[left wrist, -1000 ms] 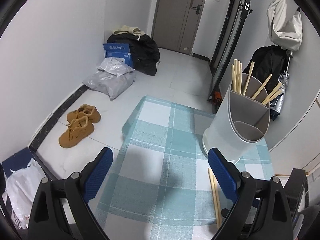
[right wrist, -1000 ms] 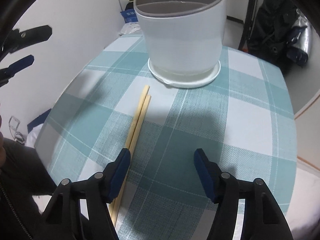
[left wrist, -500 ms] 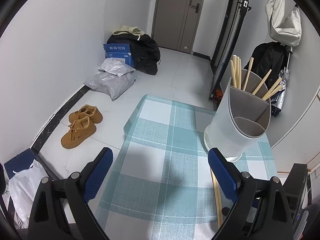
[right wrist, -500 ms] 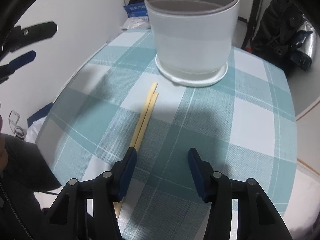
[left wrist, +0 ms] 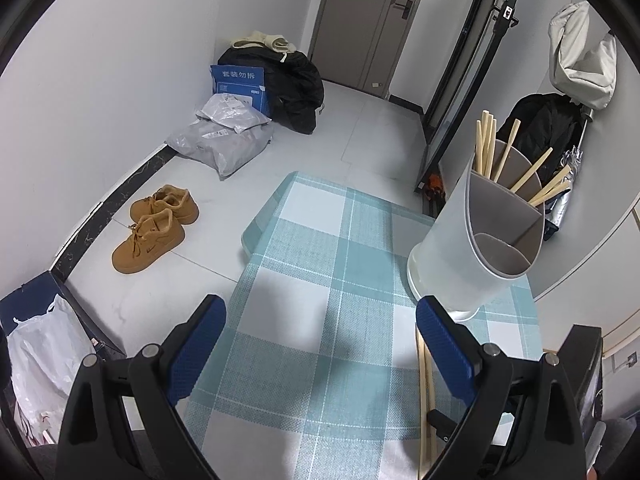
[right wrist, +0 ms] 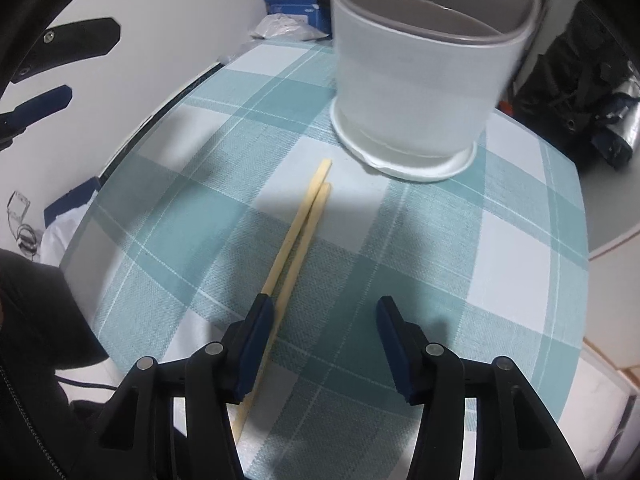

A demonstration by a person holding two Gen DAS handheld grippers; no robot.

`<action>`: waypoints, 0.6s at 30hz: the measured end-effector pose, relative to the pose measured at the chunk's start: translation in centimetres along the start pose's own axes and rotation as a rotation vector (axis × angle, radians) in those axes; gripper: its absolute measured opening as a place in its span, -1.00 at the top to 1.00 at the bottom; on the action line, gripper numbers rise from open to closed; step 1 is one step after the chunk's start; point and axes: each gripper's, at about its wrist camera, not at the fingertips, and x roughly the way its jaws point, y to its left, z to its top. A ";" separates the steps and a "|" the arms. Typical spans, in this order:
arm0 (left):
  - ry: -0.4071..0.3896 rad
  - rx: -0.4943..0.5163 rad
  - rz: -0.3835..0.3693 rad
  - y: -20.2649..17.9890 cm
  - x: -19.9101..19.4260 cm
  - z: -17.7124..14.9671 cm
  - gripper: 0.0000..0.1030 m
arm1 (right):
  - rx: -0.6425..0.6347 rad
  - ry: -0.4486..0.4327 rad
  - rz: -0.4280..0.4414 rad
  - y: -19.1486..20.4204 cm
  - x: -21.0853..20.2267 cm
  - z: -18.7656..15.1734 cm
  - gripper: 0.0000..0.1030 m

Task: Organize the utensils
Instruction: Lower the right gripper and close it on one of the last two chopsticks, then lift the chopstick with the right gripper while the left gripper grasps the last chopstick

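In the right wrist view, the right gripper (right wrist: pixel 326 344) was seen spread, its fingers (right wrist: pixel 256 340) just narrowed beside the chopsticks (right wrist: pixel 304 236) lying ungrasped on the tabletop (right wrist: pixel 500 264); beyond, the holder (right wrist: pixel 420 80) waited. The left gripper (left wrist: pixel 320 352) was held spread, empty.

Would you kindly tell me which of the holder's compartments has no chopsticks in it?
The lower front compartment of the white utensil holder, nearest the table edge, is empty; the chopsticks all stand in the taller back compartments.
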 end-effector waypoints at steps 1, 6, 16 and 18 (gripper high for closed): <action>0.001 0.000 0.004 0.0 0.0 0.0 -0.81 | -0.011 -0.006 -0.010 0.2 0.0 0.1 0.14; 0.004 -0.016 0.003 0.4 0.0 0.2 -0.81 | -0.024 -0.001 0.003 0.5 0.2 0.6 0.59; 0.014 -0.038 0.001 0.9 0.0 0.2 -0.81 | -0.088 0.048 0.012 -1.0 -0.8 -1.9 0.90; 0.015 -0.052 -0.004 1.1 0.0 0.3 -0.81 | -0.100 0.057 0.017 -1.2 -0.9 -2.1 0.86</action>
